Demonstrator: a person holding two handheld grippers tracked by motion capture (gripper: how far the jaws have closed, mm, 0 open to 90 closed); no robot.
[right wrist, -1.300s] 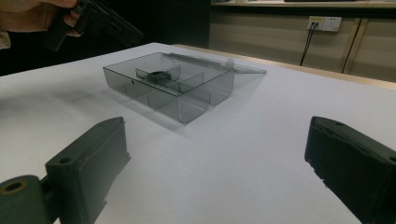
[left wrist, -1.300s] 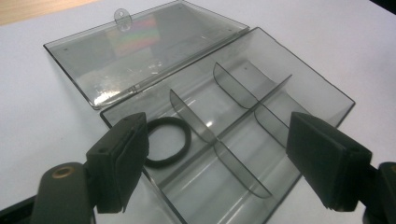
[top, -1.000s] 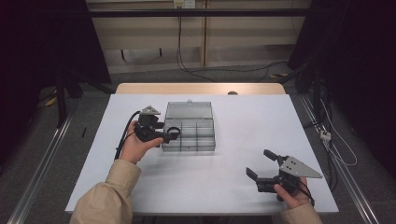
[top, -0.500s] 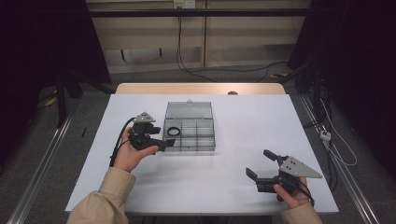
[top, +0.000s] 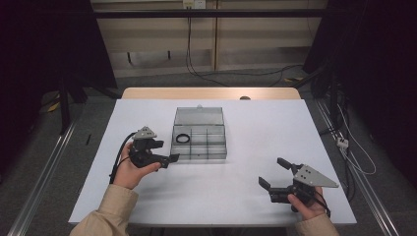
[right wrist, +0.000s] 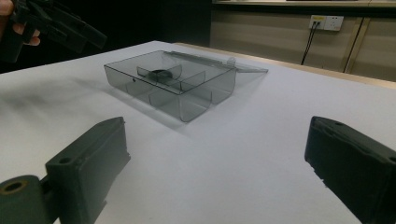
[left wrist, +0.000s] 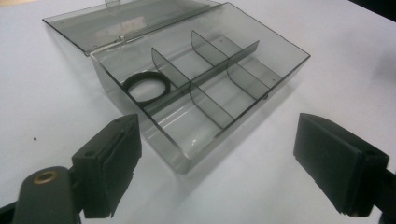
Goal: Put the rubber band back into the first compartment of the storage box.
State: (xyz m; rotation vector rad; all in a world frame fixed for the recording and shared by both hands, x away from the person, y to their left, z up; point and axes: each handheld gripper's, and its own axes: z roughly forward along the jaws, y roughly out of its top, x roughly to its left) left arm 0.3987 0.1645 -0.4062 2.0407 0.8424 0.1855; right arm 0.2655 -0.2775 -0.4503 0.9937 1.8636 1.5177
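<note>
Left gripper view: box [left wrist: 205, 93] beyond jaws

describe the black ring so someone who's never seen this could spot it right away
On the white table stands a smoky transparent plastic compartment box with its lid folded open behind it. The black round ring lies flat in the far-left compartment, nearest the lid's hinge; every other compartment looks empty.

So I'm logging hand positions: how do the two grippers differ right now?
The left gripper is held beside the open box, near its ring; the right gripper sits well away from the box, near the table's front corner. Both are open and hold nothing.
</note>
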